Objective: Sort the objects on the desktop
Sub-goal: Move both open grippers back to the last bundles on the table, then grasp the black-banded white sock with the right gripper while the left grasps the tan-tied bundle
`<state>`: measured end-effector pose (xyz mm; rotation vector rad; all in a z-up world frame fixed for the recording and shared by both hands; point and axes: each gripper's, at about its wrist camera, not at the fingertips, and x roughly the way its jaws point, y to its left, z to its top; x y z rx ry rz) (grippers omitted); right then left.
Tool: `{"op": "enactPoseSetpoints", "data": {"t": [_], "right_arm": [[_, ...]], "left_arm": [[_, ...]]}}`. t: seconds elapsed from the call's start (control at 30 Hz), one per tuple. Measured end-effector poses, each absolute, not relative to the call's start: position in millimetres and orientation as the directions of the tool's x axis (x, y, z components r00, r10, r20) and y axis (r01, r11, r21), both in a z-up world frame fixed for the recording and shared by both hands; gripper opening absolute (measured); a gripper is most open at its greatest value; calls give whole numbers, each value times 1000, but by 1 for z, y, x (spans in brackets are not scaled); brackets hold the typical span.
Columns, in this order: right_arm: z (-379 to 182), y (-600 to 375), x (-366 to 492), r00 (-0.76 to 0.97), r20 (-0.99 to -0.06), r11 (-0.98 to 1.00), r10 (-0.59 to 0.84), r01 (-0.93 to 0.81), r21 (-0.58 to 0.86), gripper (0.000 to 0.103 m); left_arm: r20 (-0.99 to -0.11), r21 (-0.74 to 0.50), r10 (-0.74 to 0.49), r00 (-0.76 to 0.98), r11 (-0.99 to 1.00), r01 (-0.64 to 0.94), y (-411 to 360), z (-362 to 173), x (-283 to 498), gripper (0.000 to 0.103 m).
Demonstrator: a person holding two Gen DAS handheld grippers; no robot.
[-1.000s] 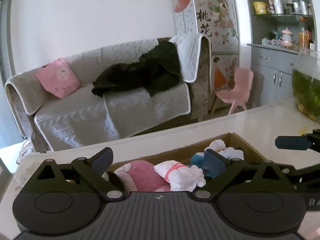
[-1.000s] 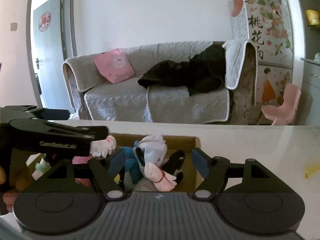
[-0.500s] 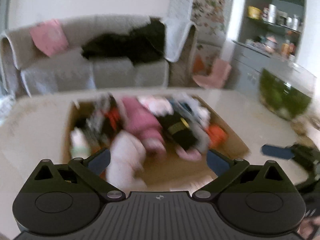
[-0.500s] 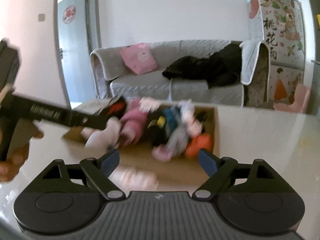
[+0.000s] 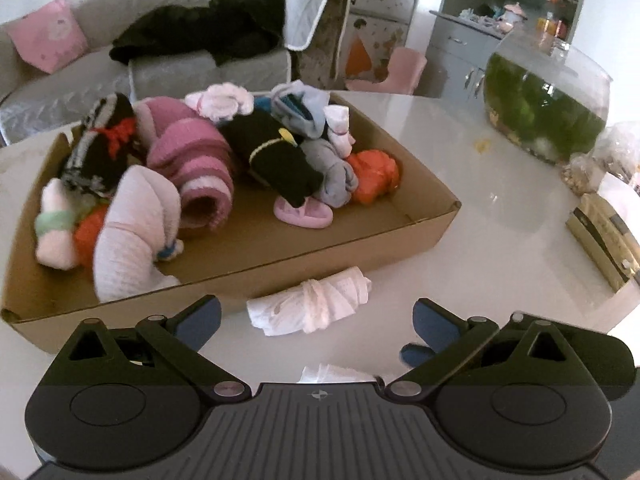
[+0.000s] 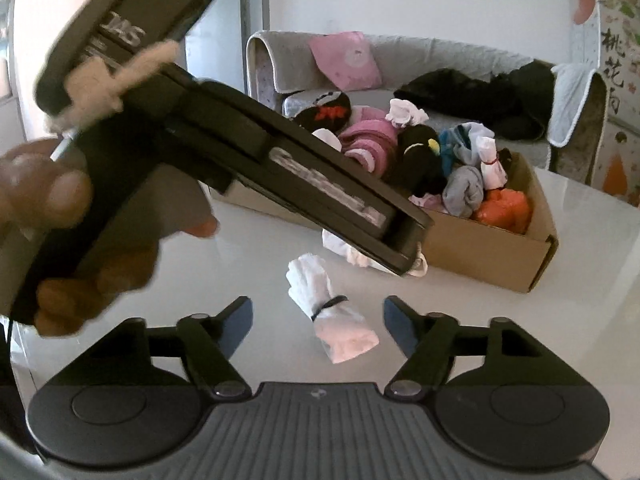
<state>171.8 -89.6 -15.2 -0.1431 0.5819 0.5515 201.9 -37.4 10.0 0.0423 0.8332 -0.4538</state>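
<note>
Right gripper (image 6: pixel 318 322): jaws closing, apart, astride white sock bundle (image 6: pixel 334 326) on table (image 6: pixel 520 332), pads clear. Left gripper (image 5: pixel 316 320): jaws wide apart, empty, second bundle (image 5: pixel 310 306) just ahead, beside cardboard box (image 5: pixel 344 246) of rolled socks (image 5: pixel 192 160)

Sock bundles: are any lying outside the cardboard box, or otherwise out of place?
Yes. Two white sock bundles lie on the white table, outside the cardboard box: a pink-tied one beside its front wall and a black-banded one ahead of the right gripper. Nothing looks damaged.
</note>
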Motion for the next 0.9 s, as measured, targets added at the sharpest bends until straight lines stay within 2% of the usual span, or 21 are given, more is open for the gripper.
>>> {"op": "enactPoseSetpoints", "data": {"t": [0.2,0.4,0.67,0.9], "right_arm": [[-16,-89,190,685,-576,853,446,-520,42,62],[-20,-87,195,685,-588,863,430,-504,43,62],[-23,-90,182,678,-590,860,438,-508,55,61],[-24,-91,177,684,-586,860,435,-508,45,43]], "left_arm": [[-747,-226,-400,531,904,363,-42,5,218,103],[-759,-239,-385,525,915,326,-43,5,217,103],[-745,-349,-434,507,901,258,-33,2,227,103],[-744,-334,-423,517,906,261,-37,1,225,102]]}}
